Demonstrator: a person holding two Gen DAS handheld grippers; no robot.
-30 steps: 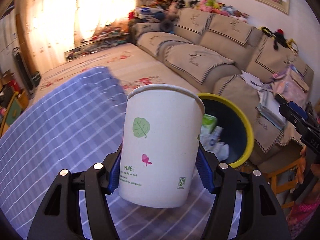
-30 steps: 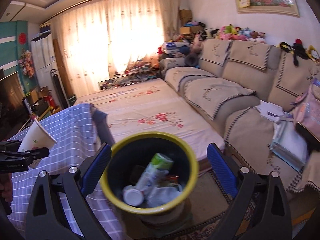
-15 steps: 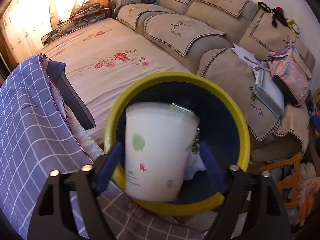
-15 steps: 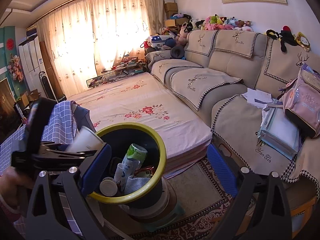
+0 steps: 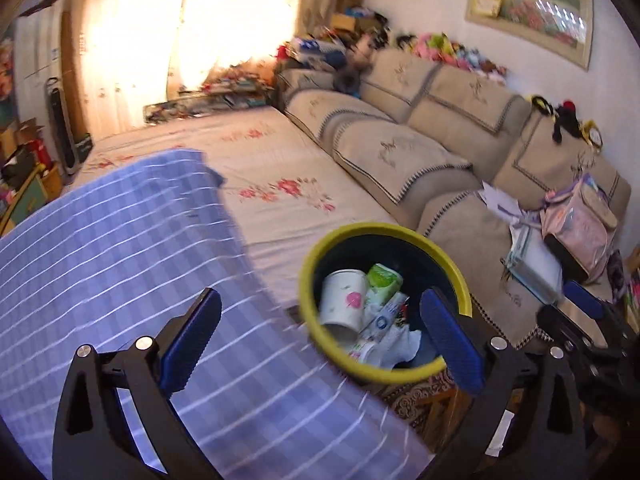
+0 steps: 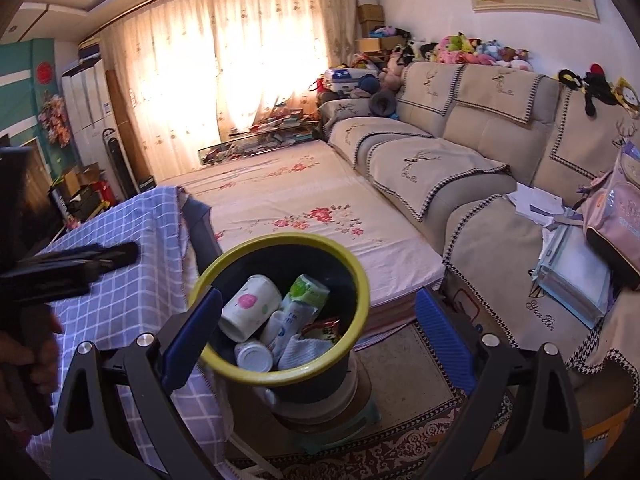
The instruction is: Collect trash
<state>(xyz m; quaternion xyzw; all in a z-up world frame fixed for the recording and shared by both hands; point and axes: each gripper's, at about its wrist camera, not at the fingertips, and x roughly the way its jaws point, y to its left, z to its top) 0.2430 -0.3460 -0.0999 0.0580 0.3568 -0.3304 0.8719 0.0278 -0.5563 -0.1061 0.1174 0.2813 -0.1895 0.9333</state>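
Note:
A white paper cup (image 5: 344, 304) with a pink print lies on its side inside the yellow-rimmed black bin (image 5: 380, 226), among a green-and-white packet (image 5: 384, 278) and other litter. My left gripper (image 5: 320, 296) hangs over the blue checked table edge, short of the bin; its jaws are opening and hold nothing. In the right wrist view the cup (image 6: 250, 306) rests in the bin (image 6: 280, 238) beside a can (image 6: 254, 356). My right gripper (image 6: 319, 295) stands open above the bin, gripping nothing. The left gripper's dark fingers (image 6: 80, 260) show at the left.
The blue checked tablecloth (image 5: 120, 260) covers the table left of the bin. A floral-sheeted mattress (image 5: 280, 184) and a beige sofa (image 5: 400, 148) lie beyond. A pink backpack (image 5: 580, 220) and papers sit on the sofa. A patterned rug (image 6: 400, 440) is under the bin.
The left gripper carried the cup from the table to over the bin, let it go, and drew back. The cup now lies in the bin. The right gripper barely moved.

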